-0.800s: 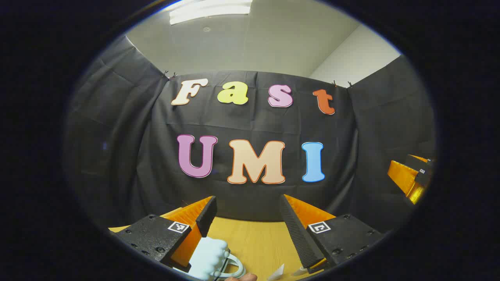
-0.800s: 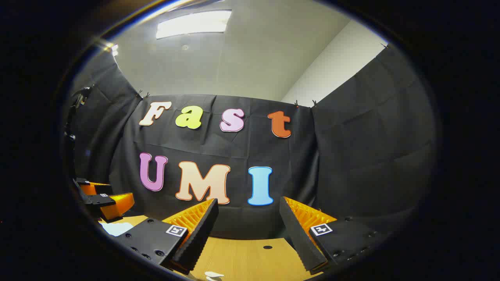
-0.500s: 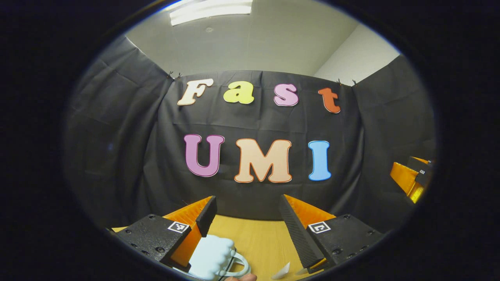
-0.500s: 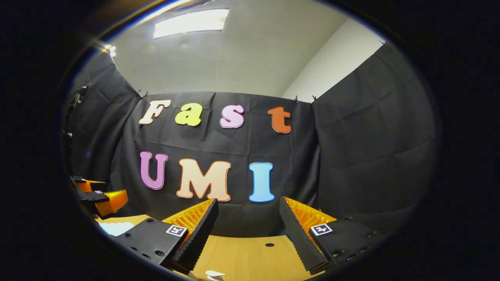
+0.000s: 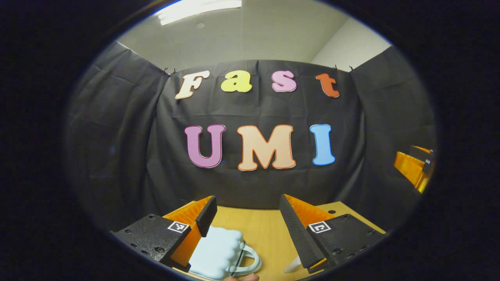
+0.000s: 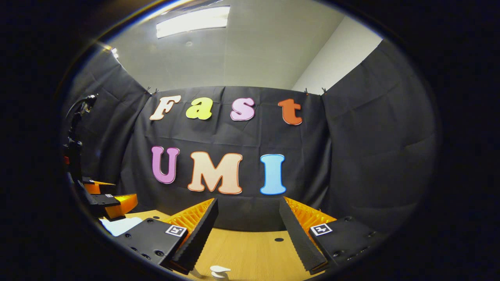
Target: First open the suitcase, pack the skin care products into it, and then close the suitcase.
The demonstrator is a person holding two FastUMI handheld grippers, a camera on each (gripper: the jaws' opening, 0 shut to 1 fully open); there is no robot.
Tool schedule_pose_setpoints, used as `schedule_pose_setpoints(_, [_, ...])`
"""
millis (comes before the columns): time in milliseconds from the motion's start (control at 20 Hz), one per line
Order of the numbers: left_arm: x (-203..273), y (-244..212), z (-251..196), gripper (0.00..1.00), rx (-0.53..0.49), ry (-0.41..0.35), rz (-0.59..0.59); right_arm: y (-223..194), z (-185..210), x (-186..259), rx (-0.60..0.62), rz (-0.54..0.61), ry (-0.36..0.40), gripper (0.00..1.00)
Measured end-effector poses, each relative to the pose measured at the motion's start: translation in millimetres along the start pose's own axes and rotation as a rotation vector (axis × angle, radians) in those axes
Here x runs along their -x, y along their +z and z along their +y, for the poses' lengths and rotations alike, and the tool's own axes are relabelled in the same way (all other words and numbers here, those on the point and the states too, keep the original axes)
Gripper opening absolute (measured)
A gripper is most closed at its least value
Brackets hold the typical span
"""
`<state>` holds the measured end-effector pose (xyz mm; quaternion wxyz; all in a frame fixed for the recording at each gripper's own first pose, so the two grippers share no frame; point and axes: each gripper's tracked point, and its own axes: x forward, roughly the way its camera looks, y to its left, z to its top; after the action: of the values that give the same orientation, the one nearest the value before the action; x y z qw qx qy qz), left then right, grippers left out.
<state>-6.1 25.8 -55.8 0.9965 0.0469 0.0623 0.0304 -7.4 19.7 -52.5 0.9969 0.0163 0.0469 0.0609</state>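
Left gripper [image 5: 246, 212] wide open, empty; pale blue suitcase [image 5: 218, 251] sits closed on the table [image 5: 265, 238], just under its left finger. Right gripper [image 6: 248, 218] also wide open, empty, over bare wood. Risk: suitcase is light, one-sided push slides it instead of opening.

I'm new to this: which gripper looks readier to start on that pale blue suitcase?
Probably the left gripper: the suitcase lies just below its open fingers, by the left one. The right gripper, also open, has bare table ahead, with the suitcase off to its left.
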Motion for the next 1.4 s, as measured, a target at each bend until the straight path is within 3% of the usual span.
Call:
schedule_pose_setpoints(150, [-5, -39, 3, 0.95, -0.012, 0.010, 0.083, -22, -3, -6, 0.004, 0.055, 0.008, 0.98])
schedule_pose_setpoints(600, [-42, -140, -26, 0.95, -0.003, -0.114, 0.297, -54, 7, -24, 0.039, 0.146, -0.064, 0.99])
schedule_pose_setpoints(1400, [-38, -268, -45, 0.96, -0.019, -0.150, 0.643, -72, 3, -29, 0.120, 0.195, -0.095, 0.99])
